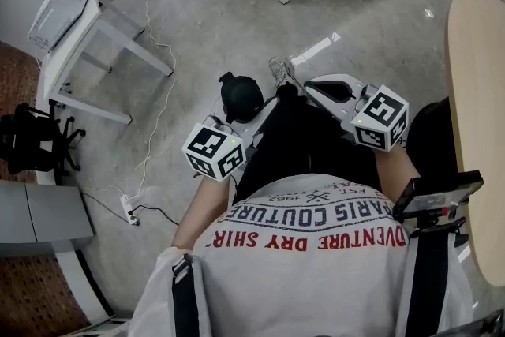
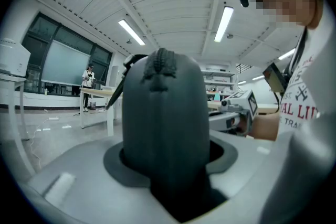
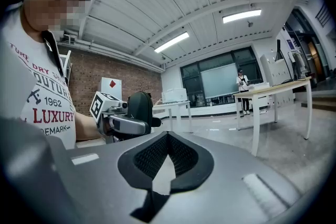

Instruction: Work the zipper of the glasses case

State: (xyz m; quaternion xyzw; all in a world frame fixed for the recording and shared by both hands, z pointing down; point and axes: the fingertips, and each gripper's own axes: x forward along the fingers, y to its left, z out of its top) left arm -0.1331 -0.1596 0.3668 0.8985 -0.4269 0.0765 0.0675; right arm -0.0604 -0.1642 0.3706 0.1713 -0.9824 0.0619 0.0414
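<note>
Glasses case, dark rounded zippered shell (image 2: pixel 163 113): standing upright inside the grey left gripper (image 2: pixel 169 178).
Left gripper jaws: grasping the case's lower end.
Right gripper, grey (image 3: pixel 168 136): hovering near the left gripper, jaws clenching together, empty.

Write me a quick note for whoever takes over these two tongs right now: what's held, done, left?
Left tongs: shut on the glasses case, held up in the air, zipper running over its top end.
Right tongs: shut, empty, apart from the case.
Done: case is gripped; zipper looks closed where visible.
Left: bring the right tongs to the zipper pull, which I can't make out, and work it.
</note>
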